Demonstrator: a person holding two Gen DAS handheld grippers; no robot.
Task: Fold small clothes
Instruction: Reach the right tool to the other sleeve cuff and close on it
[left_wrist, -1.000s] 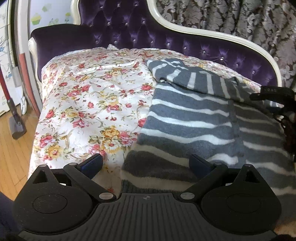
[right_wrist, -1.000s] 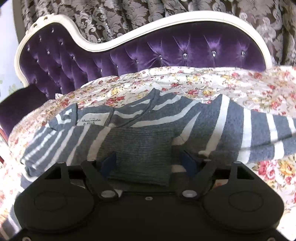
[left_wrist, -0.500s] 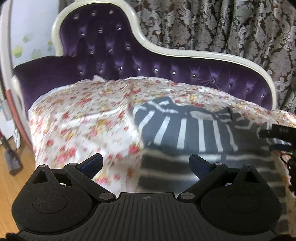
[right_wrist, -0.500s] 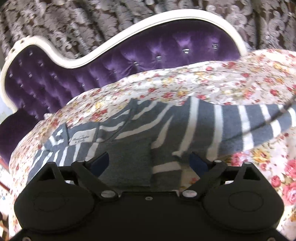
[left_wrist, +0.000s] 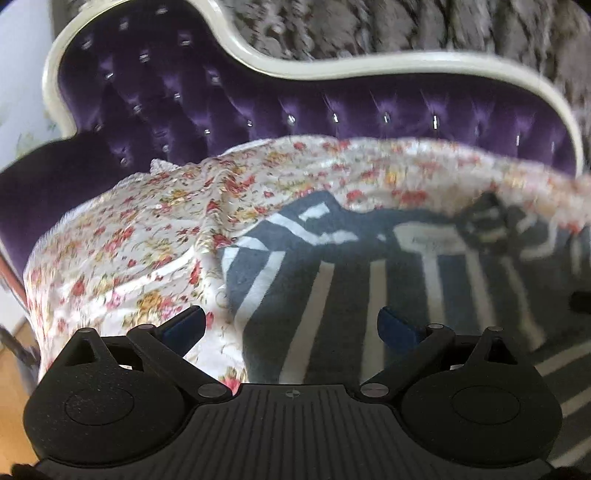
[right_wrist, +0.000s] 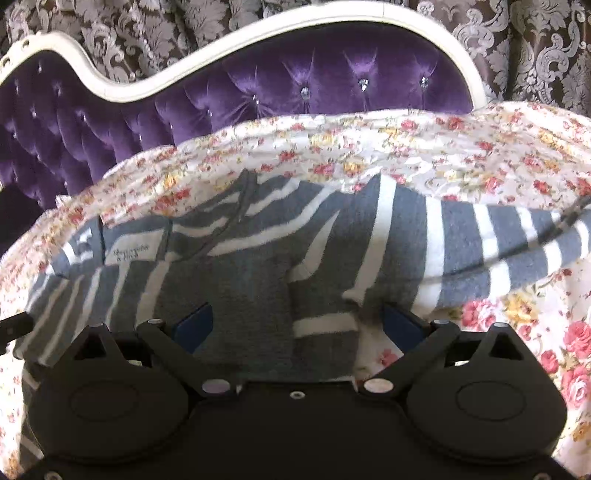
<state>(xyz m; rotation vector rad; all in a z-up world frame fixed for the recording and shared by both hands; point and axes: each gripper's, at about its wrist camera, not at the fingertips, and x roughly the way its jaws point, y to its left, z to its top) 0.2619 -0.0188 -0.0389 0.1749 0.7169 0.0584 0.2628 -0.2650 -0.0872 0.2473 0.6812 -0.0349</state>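
Striped sweater (left_wrist: 332, 295), soft, limp knit on the floral bedspread (left_wrist: 129, 240), lay ahead of my left gripper (left_wrist: 291, 325), whose jaws stood wide apart and empty, while in the right view my right gripper (right_wrist: 295, 325) gaped over its folded cuff (right_wrist: 325, 325), where I judged I'd pinch a doubled edge.

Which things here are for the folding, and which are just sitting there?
For the folding:
- grey-and-white striped knit sweater
- left tongs, open
- right tongs, open

Just there:
- white quilted bedspread with red and yellow flowers under the sweater
- purple tufted velvet headboard with a cream frame
- grey patterned damask curtain behind it
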